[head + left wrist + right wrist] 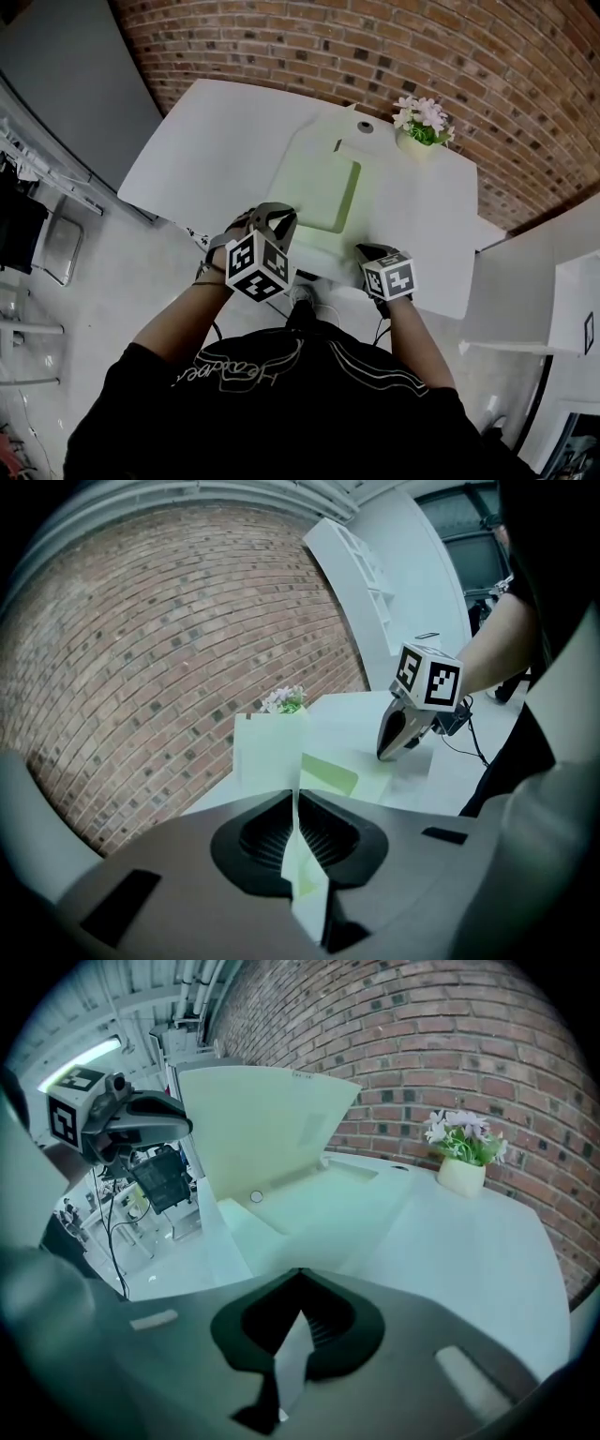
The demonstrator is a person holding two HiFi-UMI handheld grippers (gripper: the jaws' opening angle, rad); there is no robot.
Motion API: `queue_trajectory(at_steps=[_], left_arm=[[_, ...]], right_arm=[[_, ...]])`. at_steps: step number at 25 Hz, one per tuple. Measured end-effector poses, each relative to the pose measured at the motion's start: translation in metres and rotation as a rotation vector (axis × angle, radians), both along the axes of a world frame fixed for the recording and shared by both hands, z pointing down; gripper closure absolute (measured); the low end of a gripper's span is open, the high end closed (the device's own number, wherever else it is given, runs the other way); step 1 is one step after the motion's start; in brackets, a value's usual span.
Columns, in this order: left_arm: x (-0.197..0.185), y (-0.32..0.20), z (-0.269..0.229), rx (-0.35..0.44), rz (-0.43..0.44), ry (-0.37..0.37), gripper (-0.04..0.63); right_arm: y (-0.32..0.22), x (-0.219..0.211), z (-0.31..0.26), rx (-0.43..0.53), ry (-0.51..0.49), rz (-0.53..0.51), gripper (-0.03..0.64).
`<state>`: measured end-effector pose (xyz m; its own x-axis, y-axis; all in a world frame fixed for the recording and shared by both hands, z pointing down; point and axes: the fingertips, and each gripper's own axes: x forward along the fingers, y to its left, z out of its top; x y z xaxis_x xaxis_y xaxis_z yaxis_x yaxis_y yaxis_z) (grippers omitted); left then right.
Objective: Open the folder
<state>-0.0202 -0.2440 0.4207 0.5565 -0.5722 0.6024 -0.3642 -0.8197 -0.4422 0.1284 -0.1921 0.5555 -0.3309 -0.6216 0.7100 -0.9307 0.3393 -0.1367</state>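
A pale green folder (pixel 323 192) lies on the white table (pixel 216 141), its front cover (pixel 262 1119) lifted off the back sheet and standing steeply. My left gripper (pixel 281 217) is shut on the near edge of that cover (pixel 267 752), which runs straight up between its pads. In the right gripper view the left gripper (pixel 178 1124) holds the cover's raised corner. My right gripper (pixel 366 251) is shut on the near edge of the folder's back sheet (pixel 292 1363) and keeps it low at the table. From the left gripper view the right gripper (pixel 398 747) rests on that sheet.
A small white pot of pale flowers (pixel 422 127) stands at the table's far right, close to the brick wall (pixel 506 84). The table's near edge runs just below both grippers. A white shelf unit (pixel 370 583) stands to the right, and chairs (pixel 52 244) are on the floor at left.
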Motion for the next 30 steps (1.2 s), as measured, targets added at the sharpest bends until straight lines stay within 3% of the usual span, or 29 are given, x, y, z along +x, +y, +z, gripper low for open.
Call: queue_trajectory(at_steps=[15,30], left_arm=[[-0.042,-0.021,-0.012,-0.015,-0.149,0.092,0.572],[-0.089,-0.043,-0.011,-0.129,-0.325,0.236,0.577]], right_arm=[[0.0,-0.001,0.0,0.002,-0.002,-0.008,0.614],[0.0,0.0,0.001,0.006,-0.004,-0.025,0.614]])
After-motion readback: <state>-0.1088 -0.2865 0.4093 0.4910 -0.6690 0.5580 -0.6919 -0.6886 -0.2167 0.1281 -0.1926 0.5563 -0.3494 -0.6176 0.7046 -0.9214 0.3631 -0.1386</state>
